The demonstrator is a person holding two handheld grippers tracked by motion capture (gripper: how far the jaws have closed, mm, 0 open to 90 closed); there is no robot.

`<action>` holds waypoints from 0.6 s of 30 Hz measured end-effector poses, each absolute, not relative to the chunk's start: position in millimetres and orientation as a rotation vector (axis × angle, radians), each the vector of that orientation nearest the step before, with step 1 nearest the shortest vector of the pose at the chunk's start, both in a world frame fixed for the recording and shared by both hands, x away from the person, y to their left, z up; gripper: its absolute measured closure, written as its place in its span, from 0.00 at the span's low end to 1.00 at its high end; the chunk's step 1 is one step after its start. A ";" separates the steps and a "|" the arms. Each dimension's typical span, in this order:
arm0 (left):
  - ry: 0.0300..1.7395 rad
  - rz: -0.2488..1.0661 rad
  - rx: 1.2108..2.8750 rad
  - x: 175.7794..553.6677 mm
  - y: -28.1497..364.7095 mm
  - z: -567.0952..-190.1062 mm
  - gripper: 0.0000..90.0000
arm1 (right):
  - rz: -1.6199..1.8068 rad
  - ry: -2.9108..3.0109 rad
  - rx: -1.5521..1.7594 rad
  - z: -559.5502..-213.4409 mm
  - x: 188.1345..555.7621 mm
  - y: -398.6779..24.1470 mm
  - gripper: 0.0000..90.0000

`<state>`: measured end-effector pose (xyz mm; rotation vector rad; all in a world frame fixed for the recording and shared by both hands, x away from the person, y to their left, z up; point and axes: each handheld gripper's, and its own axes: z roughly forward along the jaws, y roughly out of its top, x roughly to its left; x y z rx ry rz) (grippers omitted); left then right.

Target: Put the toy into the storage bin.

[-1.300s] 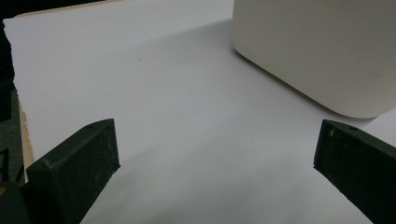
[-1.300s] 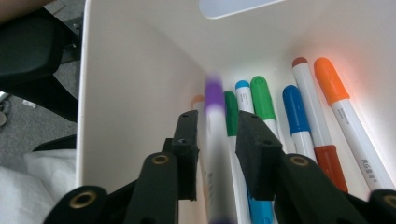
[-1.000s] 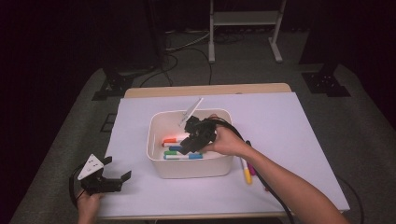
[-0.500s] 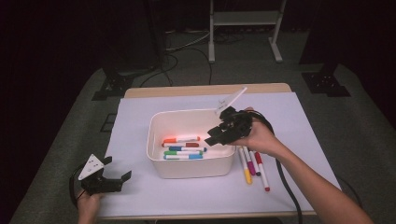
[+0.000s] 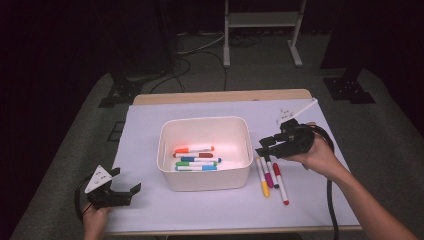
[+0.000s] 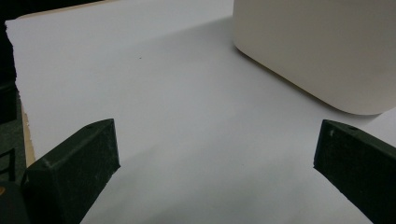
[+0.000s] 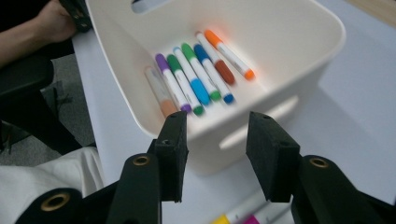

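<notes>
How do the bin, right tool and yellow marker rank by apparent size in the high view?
1. Bin, clearly largest.
2. Right tool, nothing between its jaws, which have just been opening.
3. Yellow marker, thinnest; its top end sits under the tool, so its full length is unsure.

A cream-white bin [image 5: 205, 172] sits on a pale lavender-white mat [image 5: 150, 130] over a light wooden table [image 5: 220, 96]. Inside lie orange [image 5: 194, 149], brown-red [image 5: 194, 155], blue [image 5: 200, 160], green [image 5: 196, 164] and light-blue [image 5: 196, 168] markers. Outside lie yellow [image 5: 262, 179], magenta [image 5: 268, 175] and red [image 5: 280, 182] markers. Both grippers are black.
</notes>
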<state>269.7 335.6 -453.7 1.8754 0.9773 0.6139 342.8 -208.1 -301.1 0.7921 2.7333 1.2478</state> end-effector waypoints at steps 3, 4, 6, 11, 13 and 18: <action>0.975 0.620 1.872 269.5 335.2 -453.9 0.00 | 1.236 2.726 0.850 -313.4 341.0 -223.3 0.63; 0.975 0.621 1.872 269.3 335.2 -453.9 0.00 | 1.223 2.724 0.864 -318.4 340.4 -227.5 0.63; 0.974 0.622 1.872 269.3 335.3 -453.9 0.00 | 1.208 2.723 0.891 -328.2 339.6 -233.7 0.62; 0.976 0.619 1.874 269.6 335.2 -453.9 0.00 | 1.136 2.735 0.976 -361.0 337.6 -247.0 0.61; 0.976 0.620 1.875 269.7 335.2 -454.0 0.00 | 1.108 2.728 1.000 -372.3 336.3 -250.2 0.61; 0.974 0.621 1.873 269.5 335.4 -453.9 0.00 | 1.045 2.732 1.062 -398.1 333.5 -256.7 0.61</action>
